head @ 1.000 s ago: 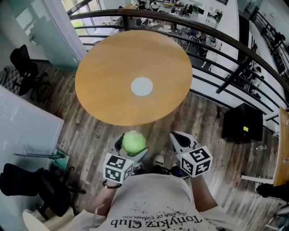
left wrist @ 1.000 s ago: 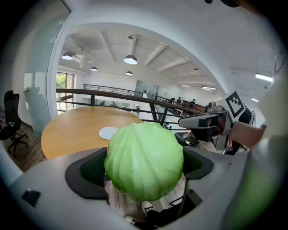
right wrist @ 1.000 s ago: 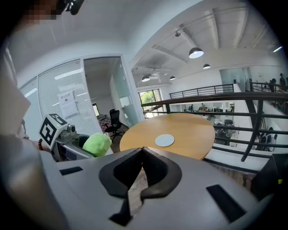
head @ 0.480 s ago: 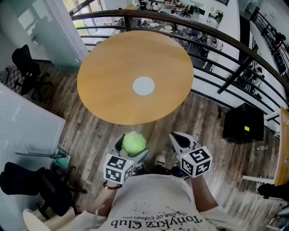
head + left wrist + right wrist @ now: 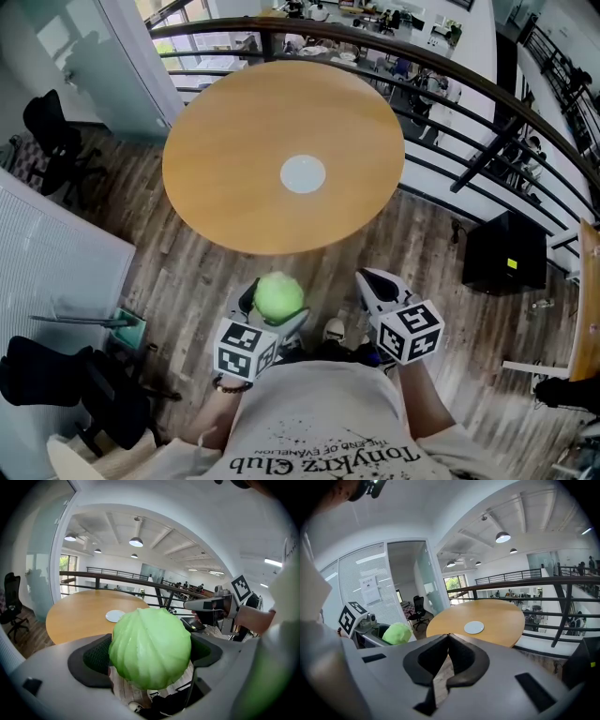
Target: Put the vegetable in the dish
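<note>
Cabbage: a round, pale green head with ribbed leaves, clamped between the jaws of the left gripper and held clear of the table. Dish: a small, flat white disc near the table's centre, at 12 o'clock from the cabbage and well apart from it.

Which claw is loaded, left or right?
The left claw: it's shut on the green cabbage. The right claw is shut too, jaws tip to tip with nothing between them.
</note>
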Demonstrator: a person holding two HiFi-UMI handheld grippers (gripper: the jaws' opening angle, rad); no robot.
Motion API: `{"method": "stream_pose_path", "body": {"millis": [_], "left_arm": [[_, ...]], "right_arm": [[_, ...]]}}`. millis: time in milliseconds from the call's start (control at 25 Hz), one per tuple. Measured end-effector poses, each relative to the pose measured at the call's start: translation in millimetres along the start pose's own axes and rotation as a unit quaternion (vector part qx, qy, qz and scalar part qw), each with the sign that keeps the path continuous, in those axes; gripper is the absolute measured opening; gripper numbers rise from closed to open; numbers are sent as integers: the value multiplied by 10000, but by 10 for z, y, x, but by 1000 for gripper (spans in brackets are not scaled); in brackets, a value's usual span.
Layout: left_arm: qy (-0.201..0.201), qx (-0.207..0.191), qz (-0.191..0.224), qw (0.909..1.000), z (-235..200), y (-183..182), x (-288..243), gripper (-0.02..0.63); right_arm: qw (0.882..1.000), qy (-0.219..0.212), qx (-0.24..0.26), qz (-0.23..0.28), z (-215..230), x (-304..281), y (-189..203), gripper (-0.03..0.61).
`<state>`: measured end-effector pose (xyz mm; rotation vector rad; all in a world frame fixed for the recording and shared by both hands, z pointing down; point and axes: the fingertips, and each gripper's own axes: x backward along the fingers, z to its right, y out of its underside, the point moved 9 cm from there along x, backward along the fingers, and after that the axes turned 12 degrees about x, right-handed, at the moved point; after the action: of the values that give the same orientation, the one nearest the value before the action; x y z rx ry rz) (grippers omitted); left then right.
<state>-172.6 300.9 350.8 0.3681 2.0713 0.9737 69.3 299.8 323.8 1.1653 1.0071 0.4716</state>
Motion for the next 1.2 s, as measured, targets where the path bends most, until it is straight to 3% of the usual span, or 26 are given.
{"method": "stream_pose_path", "body": {"millis": [680, 1200], "left_arm": [[159, 59, 280, 9995, -346, 129, 389, 488], [88, 123, 222, 9996, -530, -237, -32, 488]], "right_arm": [[9996, 197, 177, -102, -430, -101, -45, 23], [9998, 143, 48, -107, 26, -484, -136, 23]]}}
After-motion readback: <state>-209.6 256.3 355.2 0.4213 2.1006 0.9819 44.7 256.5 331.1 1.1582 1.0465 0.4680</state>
